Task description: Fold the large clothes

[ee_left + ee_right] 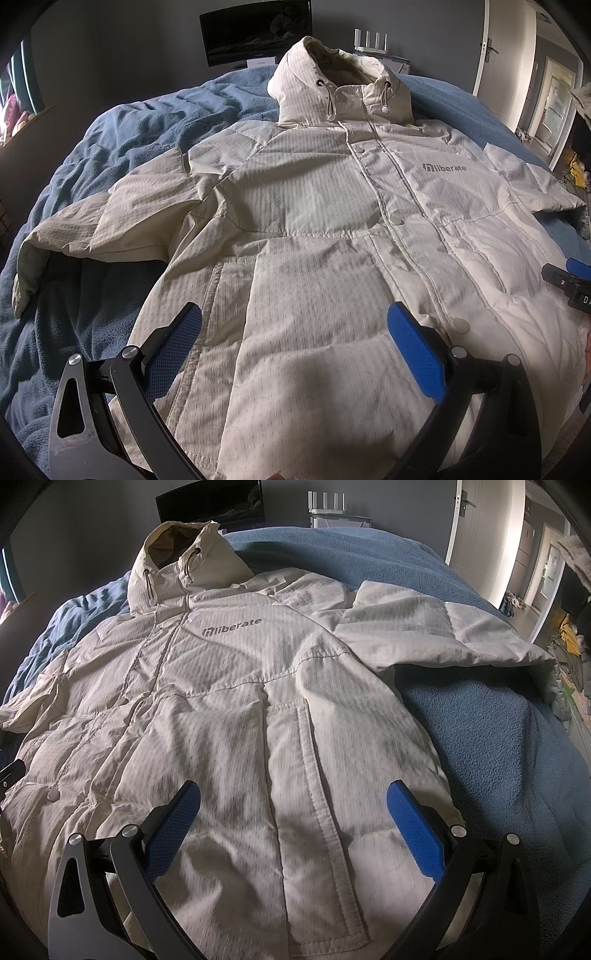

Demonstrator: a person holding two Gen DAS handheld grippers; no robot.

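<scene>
A large cream hooded jacket (pixel 314 206) with a grey "liberate" logo lies front up and spread flat on a blue blanket (pixel 110 140), hood at the far end, both sleeves out to the sides. My left gripper (pixel 295 325) is open and empty, hovering over the jacket's lower left part near a pocket. My right gripper (pixel 293 805) is open and empty, hovering over the jacket (pixel 229 701) at its lower right pocket. The right gripper's tip also shows at the right edge of the left wrist view (pixel 569 280).
The blue blanket (pixel 498 738) covers a bed. A dark monitor (pixel 255 33) and a white router (pixel 371 42) stand at the far wall. A door (pixel 476 520) and cluttered floor items (pixel 569 642) are at the right.
</scene>
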